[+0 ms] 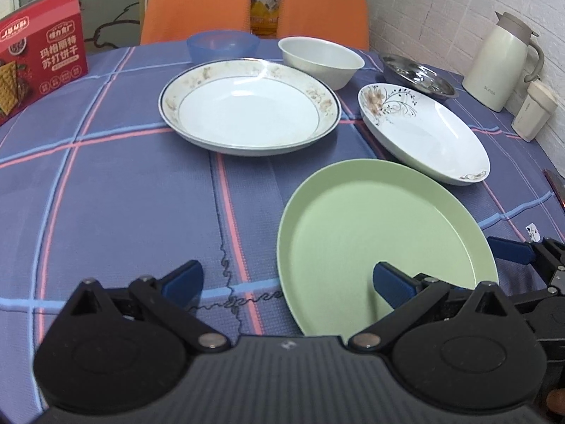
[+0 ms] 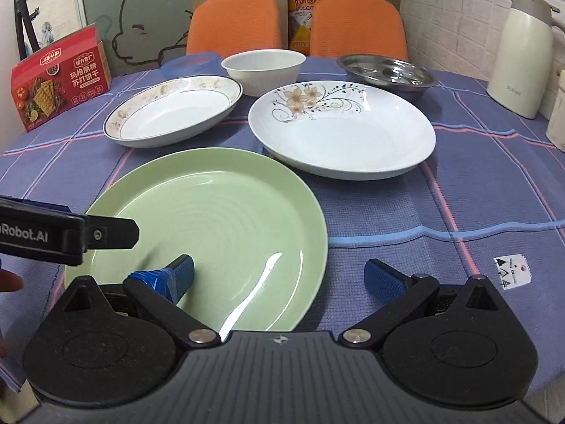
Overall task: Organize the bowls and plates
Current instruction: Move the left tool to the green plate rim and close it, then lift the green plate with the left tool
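Plaid blue tablecloth [image 2: 476, 190] over table, two orange chairs [image 2: 235, 23] beyond, white brick wall to one side; green plate [image 2: 212, 219] taken as landmark, lying flat nearest both cameras. Just behind green plate: floral oval dish [image 2: 346, 137] and gold-rimmed soup plate [image 2: 173, 113]; farther behind: white bowl [image 2: 263, 70], blue plastic bowl [image 1: 222, 44], steel dish [image 2: 386, 72]; cream thermal jug [image 2: 519, 56] and red cracker box [image 2: 60, 81] well off to either side. Left gripper [image 1: 287, 284] spread wide, one blue finger over green plate's near rim, other over cloth; right gripper [image 2: 279, 277] likewise spread wide, straddling green plate's near edge, clamping nothing.
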`<act>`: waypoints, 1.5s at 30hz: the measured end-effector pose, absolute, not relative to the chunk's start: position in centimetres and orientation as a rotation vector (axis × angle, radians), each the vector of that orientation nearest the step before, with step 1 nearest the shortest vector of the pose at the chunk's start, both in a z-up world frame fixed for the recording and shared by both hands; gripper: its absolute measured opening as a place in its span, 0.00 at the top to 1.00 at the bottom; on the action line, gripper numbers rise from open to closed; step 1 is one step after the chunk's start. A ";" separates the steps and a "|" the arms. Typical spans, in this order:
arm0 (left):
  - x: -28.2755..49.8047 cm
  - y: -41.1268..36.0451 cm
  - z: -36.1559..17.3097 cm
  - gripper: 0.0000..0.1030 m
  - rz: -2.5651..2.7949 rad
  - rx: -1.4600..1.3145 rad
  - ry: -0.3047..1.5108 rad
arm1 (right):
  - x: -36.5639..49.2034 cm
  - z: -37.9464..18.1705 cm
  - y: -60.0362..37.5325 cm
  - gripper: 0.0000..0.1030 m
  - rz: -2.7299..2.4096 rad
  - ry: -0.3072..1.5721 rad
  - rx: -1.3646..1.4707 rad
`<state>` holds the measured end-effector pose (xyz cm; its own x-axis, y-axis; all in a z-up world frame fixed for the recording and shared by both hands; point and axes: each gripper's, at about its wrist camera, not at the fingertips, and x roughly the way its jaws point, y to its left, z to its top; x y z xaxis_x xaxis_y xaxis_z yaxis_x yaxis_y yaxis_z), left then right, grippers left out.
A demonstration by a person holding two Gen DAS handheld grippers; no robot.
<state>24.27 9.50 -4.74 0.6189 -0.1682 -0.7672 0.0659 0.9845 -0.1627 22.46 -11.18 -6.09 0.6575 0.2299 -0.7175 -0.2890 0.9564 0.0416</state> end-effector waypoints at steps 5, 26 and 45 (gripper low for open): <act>24.0 9.7 -4.7 0.03 -0.228 -0.129 0.878 | 22.1 -6.7 -11.7 0.11 0.350 0.724 -0.096; 24.3 7.3 -4.3 0.54 -0.202 -0.006 0.885 | 22.2 -6.5 -10.8 0.15 0.463 0.736 -0.141; 20.2 16.2 -3.0 0.68 0.046 -0.141 0.872 | 20.4 -4.8 -4.4 0.14 0.548 0.641 -0.025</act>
